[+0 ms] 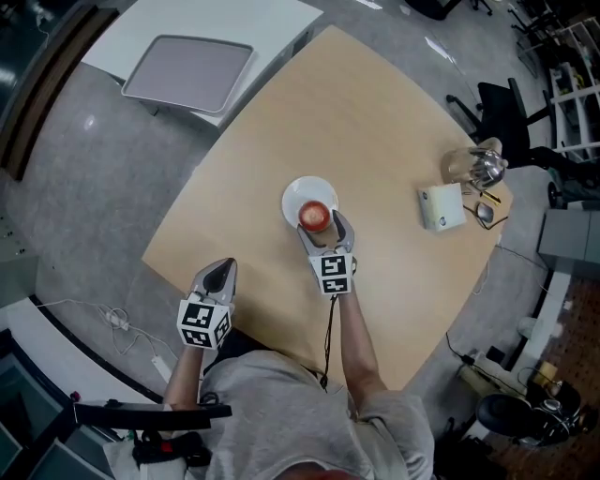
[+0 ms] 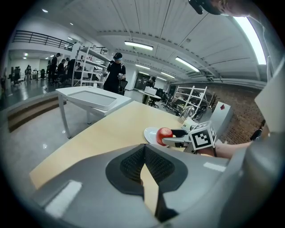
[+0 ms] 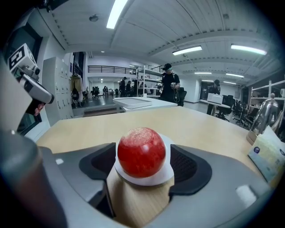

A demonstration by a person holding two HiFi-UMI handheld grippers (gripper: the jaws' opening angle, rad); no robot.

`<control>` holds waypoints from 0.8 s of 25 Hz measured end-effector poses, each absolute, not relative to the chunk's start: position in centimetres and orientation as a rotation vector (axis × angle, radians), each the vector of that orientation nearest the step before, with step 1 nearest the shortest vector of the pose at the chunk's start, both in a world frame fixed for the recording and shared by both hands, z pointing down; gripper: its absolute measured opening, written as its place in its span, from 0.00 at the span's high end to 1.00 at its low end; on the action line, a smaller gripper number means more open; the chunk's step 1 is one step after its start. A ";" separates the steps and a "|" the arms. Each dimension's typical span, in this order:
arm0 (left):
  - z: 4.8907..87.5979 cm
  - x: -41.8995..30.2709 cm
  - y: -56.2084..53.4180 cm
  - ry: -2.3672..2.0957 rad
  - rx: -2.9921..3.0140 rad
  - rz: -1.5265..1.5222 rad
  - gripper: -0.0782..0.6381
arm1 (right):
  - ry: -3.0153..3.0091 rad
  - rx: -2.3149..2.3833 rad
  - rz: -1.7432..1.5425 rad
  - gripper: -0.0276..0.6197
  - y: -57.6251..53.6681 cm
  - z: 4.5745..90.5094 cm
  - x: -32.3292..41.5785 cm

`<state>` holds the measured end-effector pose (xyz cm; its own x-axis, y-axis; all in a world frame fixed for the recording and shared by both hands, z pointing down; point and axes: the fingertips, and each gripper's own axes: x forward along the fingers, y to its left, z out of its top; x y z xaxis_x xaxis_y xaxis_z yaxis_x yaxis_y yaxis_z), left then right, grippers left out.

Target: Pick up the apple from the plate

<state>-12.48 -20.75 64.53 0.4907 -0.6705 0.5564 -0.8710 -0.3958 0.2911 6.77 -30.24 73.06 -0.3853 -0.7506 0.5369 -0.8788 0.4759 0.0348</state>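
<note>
**Spread wide around the apple, gripping nothing**

Closest to the lens, a grey shirt (image 1: 281, 412) at the bottom of the head view, leaning over a pale wooden tabletop (image 1: 375, 122). Past the far left corner of the wood, a white table (image 1: 281, 26) carrying a grey tray (image 1: 187, 73).

Near the middle of the tabletop, the right tongs (image 1: 322, 228): spread wide apart, clamped on nothing, one dark pad (image 3: 189, 167) on each side of the red apple (image 1: 315, 217). On both sides, a sliver of white showing between pad and fruit.

Over the near left edge of the wood, the left tongs (image 1: 227, 264): tips drawn together, nothing between them, well apart from the fruit.

Off to the right, well clear of the tongs, a small white box (image 1: 441, 206) near a shiny metal jug (image 1: 487, 167).

Round white plate (image 1: 298, 192) lying flat near the middle of the tabletop, just ahead of the right tongs. On its near side, the apple, resting on the plate and sitting between the open right jaws.
</note>
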 end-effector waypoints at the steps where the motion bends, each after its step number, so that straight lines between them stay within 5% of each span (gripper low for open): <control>1: 64.5 -12.5 -20.7 -1.264 2.186 0.480 0.86 | -2.238 1.347 0.352 0.37 -30.3 73.1 6.8; 20: 64.4 -12.8 -21.3 -1.247 2.207 0.494 0.86 | -2.232 1.361 0.396 0.41 -30.9 72.6 6.6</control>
